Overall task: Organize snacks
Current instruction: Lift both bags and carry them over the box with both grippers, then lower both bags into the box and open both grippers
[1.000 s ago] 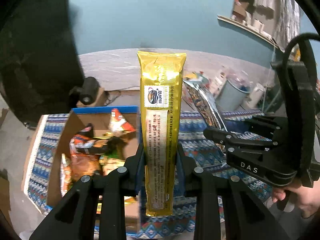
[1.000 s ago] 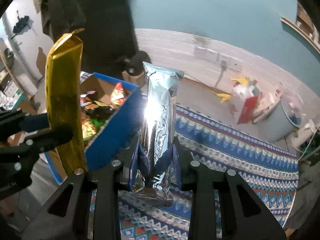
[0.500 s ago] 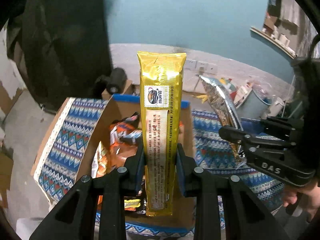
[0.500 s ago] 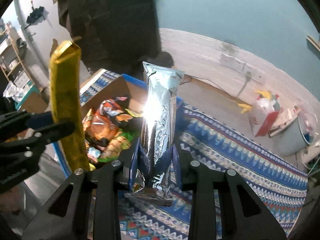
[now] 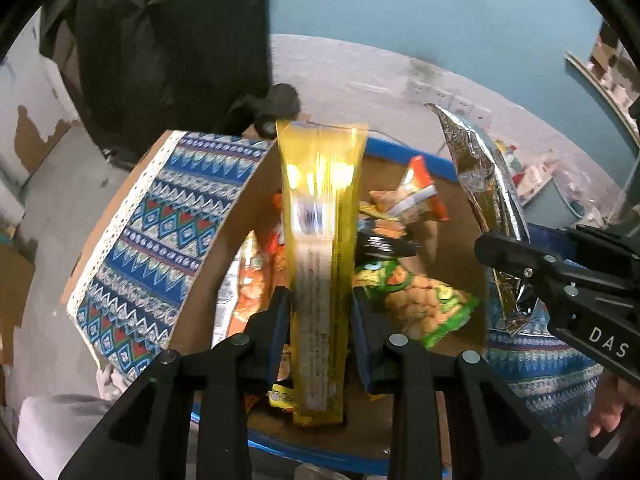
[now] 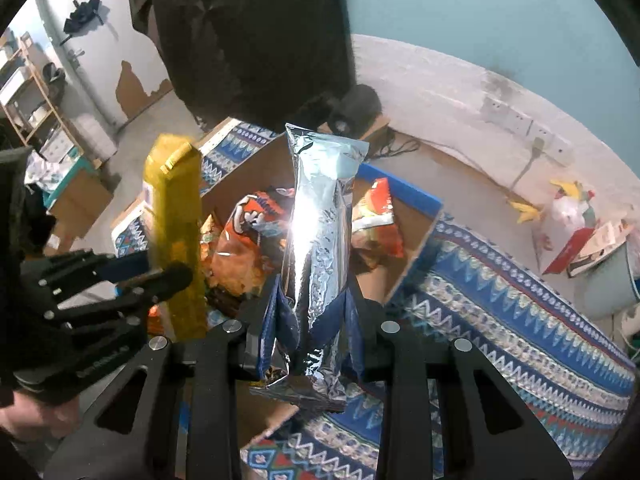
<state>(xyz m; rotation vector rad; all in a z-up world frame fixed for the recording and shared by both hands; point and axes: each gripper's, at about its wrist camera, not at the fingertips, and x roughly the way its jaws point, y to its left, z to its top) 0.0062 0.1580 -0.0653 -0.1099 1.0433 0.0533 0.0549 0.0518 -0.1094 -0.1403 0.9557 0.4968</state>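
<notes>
My left gripper [image 5: 320, 316] is shut on a long gold snack packet [image 5: 320, 240] and holds it upright over the open cardboard box [image 5: 400, 152]. My right gripper [image 6: 312, 316] is shut on a long silver foil packet [image 6: 320, 232], also upright above the box [image 6: 416, 240]. Each packet shows in the other view: the silver one [image 5: 484, 192] to the right, the gold one [image 6: 176, 232] to the left. The box holds several orange and green snack bags [image 5: 424, 304].
The box stands on a table with a blue patterned cloth [image 6: 500, 320]; a patterned flap [image 5: 160, 232] folds out on its left. A black chair [image 6: 256, 32] is behind. A grey bin [image 6: 612, 280] and clutter lie on the floor at the right.
Both grippers have moved left and forward with their packets, from beside the box to above its open top. Both stay shut.
</notes>
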